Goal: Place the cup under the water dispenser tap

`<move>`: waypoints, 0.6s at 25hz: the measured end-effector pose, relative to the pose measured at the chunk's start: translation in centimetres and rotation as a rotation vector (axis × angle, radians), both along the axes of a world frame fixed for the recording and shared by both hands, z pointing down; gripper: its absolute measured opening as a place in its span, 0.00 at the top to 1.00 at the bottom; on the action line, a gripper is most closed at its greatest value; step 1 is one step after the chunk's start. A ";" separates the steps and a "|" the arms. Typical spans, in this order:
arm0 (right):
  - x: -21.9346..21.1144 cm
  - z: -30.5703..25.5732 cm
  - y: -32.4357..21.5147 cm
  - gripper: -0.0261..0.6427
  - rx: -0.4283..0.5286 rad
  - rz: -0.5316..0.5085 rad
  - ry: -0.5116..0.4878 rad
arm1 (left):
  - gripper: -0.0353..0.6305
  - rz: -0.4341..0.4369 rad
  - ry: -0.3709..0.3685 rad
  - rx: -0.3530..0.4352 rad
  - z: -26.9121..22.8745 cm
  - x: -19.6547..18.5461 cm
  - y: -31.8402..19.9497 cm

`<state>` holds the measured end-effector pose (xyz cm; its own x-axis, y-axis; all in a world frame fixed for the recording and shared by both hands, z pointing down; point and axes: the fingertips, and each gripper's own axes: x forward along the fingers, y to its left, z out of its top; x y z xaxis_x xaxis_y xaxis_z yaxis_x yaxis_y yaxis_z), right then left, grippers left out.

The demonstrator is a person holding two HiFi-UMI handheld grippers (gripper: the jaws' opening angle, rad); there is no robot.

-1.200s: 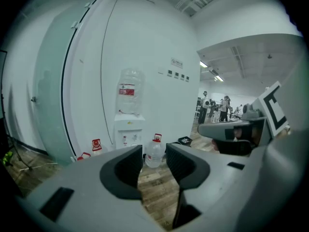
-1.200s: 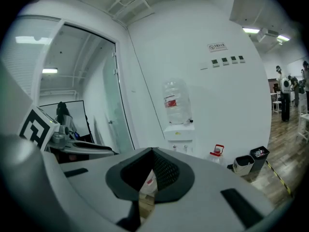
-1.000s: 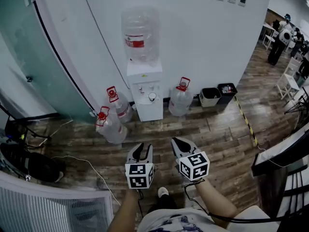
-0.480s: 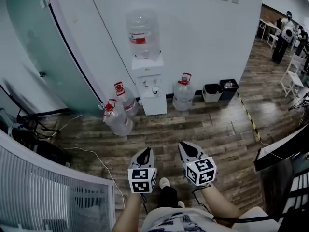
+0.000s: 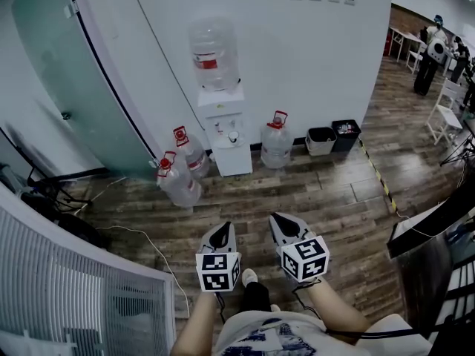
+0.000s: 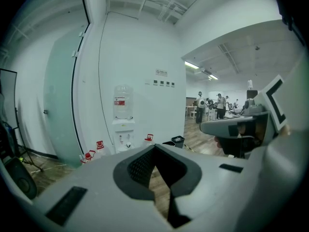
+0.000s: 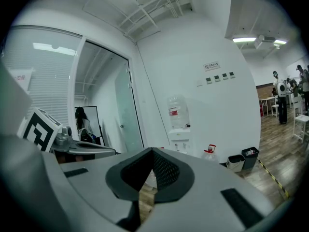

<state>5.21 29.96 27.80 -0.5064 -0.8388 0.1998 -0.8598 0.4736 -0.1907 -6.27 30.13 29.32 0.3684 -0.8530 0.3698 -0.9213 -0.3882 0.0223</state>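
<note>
The white water dispenser (image 5: 223, 128) with a large clear bottle on top stands against the far wall. A small pale cup (image 5: 233, 136) sits in its tap recess. The dispenser (image 6: 123, 134) also shows far off in the left gripper view, and the dispenser (image 7: 177, 134) in the right gripper view. My left gripper (image 5: 223, 231) and right gripper (image 5: 279, 219) hover side by side over the wooden floor, well short of the dispenser. The left gripper (image 6: 154, 148) has just been closing and is now shut on nothing. The right gripper (image 7: 152, 151) is shut and empty too.
Three water jugs with red caps lie or stand on the floor beside the dispenser: two at its left (image 5: 178, 184), one at its right (image 5: 276, 143). Two bins (image 5: 321, 140) stand further right. A glass door (image 5: 67, 80), cables and a white grille (image 5: 74, 288) are at the left.
The dispenser looks smaller and farther than a second ago as I back away from it. The left jaws, slightly apart before, have come together.
</note>
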 end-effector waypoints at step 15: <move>1.1 0.3 -0.3 0.93 -0.013 0.004 -0.005 | 0.87 0.008 -0.012 -0.008 -0.2 1.1 -0.5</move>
